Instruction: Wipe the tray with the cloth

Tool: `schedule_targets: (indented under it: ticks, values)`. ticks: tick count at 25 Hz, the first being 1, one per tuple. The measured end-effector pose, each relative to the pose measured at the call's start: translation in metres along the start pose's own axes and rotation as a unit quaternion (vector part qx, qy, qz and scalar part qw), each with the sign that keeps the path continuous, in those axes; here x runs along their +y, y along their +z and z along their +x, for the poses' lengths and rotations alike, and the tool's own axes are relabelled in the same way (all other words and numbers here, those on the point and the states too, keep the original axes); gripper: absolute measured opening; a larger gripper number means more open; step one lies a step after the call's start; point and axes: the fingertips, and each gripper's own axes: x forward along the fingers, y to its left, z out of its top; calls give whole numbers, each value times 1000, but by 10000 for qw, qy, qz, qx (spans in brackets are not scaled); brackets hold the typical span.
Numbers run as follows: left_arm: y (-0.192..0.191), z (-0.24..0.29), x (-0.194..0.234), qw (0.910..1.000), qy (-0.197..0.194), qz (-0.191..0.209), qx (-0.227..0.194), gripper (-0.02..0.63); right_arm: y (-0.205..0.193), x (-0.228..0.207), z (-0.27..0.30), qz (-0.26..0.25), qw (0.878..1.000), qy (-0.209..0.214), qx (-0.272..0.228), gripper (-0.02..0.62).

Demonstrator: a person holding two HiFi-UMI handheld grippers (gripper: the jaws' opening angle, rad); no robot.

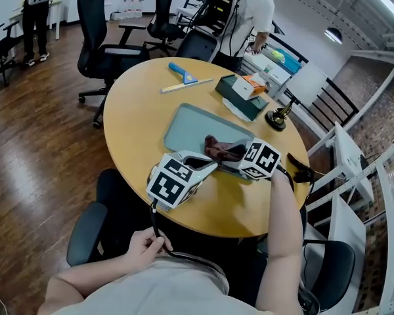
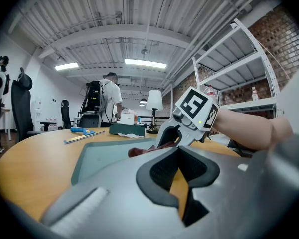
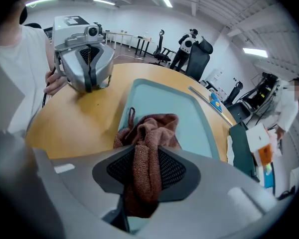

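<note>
Round wooden table (image 1: 134, 110) fills the head view, with the tray (image 1: 187, 126) near its middle and the cloth (image 1: 222, 151) bunched at the tray's 4 o'clock edge. The right gripper (image 1: 231, 157) meets the cloth from 3 o'clock, and the left gripper (image 1: 209, 165) sits at the tray's 6 o'clock rim. A blue scraper (image 1: 184, 74) lies at 12 o'clock and a green box (image 1: 240, 96) at 1. In the left gripper view its jaws are together with nothing between them, pointing over the tray toward the cloth. In the right gripper view its jaws are clamped on the cloth, which trails onto the tray, and the left gripper stands at 11 o'clock over bare table.
</note>
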Motion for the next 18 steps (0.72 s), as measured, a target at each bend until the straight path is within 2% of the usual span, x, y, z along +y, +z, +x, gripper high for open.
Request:
schedule_targets:
  ticks: [9, 18]
  values:
    - [0, 4, 1, 10000, -10, -15, 10, 9, -64, -8, -23, 362, 9984, -229, 361, 118]
    - [3, 6, 2, 10000, -8, -6, -30, 9, -85, -40, -21, 763, 9945, -579, 422, 118]
